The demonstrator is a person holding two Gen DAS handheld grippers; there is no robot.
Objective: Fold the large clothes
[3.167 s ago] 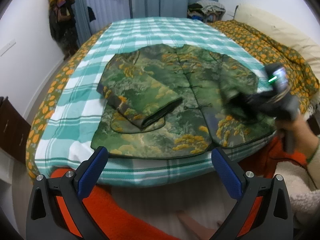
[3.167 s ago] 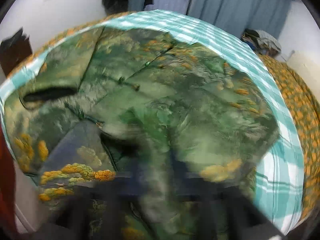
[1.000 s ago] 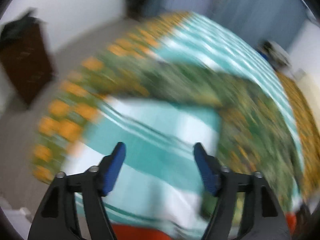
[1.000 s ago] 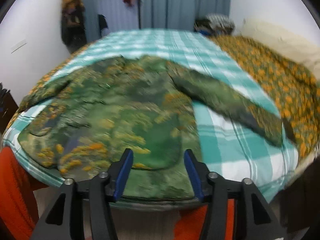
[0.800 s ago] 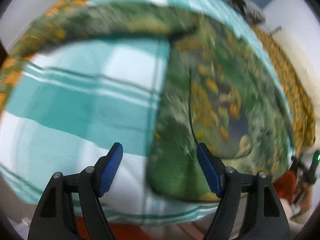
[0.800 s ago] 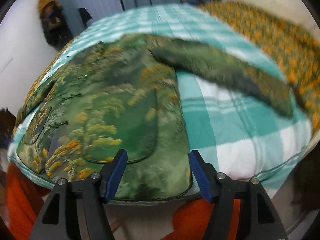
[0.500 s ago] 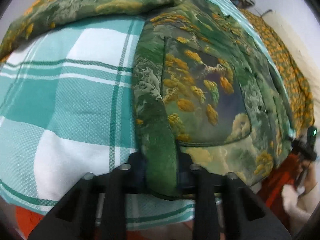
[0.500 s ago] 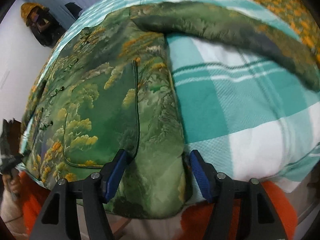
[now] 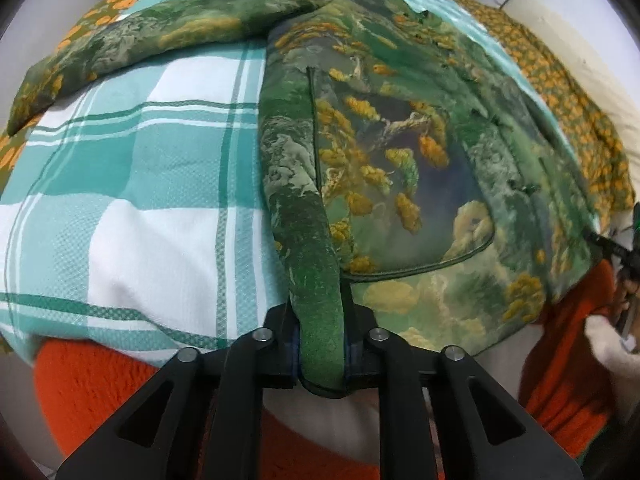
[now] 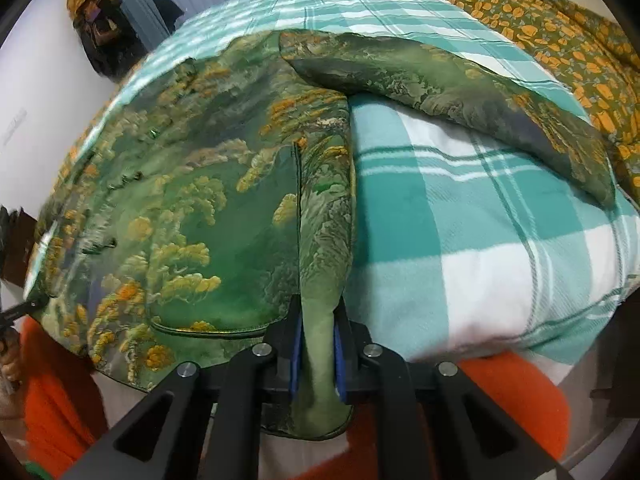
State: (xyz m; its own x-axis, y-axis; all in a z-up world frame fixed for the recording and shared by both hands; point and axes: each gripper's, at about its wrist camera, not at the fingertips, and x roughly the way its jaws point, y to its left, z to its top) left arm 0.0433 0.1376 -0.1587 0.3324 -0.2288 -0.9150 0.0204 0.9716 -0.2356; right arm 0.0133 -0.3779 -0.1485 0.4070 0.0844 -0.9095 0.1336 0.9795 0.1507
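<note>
A green jacket (image 9: 400,160) printed with yellow trees lies face up and spread flat on the bed, both sleeves out to the sides. In the left wrist view my left gripper (image 9: 320,320) is shut on the hem's bottom left corner, a fold of green cloth pinched between its pads at the bed's near edge. The left sleeve (image 9: 180,36) stretches away to the upper left. In the right wrist view my right gripper (image 10: 318,320) is shut on the bottom right corner of the jacket (image 10: 200,200). The right sleeve (image 10: 460,84) runs off to the right.
A teal and white plaid blanket (image 9: 140,200) covers the bed, over an orange-flowered quilt (image 10: 560,20) on the far side. An orange blanket (image 10: 500,380) hangs below the near edge. Dark clothes (image 10: 96,20) hang on the wall by the curtains.
Both grippers came down to the jacket's hem with open jaws and closed on its two bottom corners, the left first, the right within the last half second.
</note>
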